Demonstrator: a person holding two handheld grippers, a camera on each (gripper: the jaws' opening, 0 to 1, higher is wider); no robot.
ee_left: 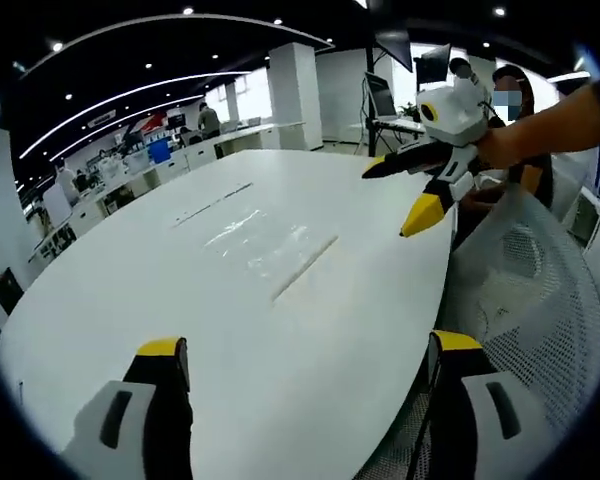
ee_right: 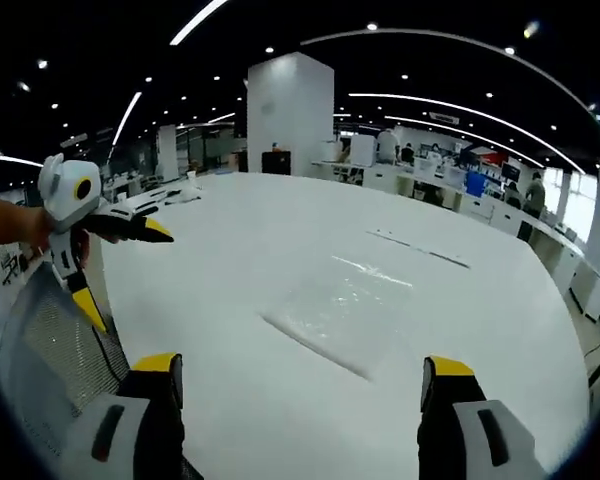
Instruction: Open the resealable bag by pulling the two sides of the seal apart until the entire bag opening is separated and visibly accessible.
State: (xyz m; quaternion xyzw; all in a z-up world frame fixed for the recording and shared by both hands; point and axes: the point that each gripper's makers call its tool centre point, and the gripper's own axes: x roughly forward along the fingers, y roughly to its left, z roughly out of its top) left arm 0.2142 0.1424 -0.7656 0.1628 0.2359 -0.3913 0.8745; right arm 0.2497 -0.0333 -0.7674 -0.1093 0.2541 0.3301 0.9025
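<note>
A clear resealable bag (ee_left: 265, 245) lies flat on the white table (ee_left: 120, 290), its seal strip along the near right edge. My left gripper (ee_left: 308, 350) stands open, short of the bag, with nothing between its jaws. The right gripper (ee_left: 394, 193) comes in from the right, held above the table's edge, jaws spread wide and holding nothing. In the right gripper view the bag (ee_right: 345, 315) lies just beyond my open right gripper (ee_right: 302, 368). The left gripper (ee_right: 125, 272) hangs open at the left, beside the table (ee_right: 240, 230).
A white mesh chair (ee_left: 530, 290) stands against the table's near edge, also seen as chair (ee_right: 50, 350). A person (ee_left: 515, 110) stands behind the right gripper. A white pillar (ee_right: 290, 110) and office desks (ee_right: 450, 180) lie beyond the table. Thin seams (ee_right: 420, 250) cross the tabletop.
</note>
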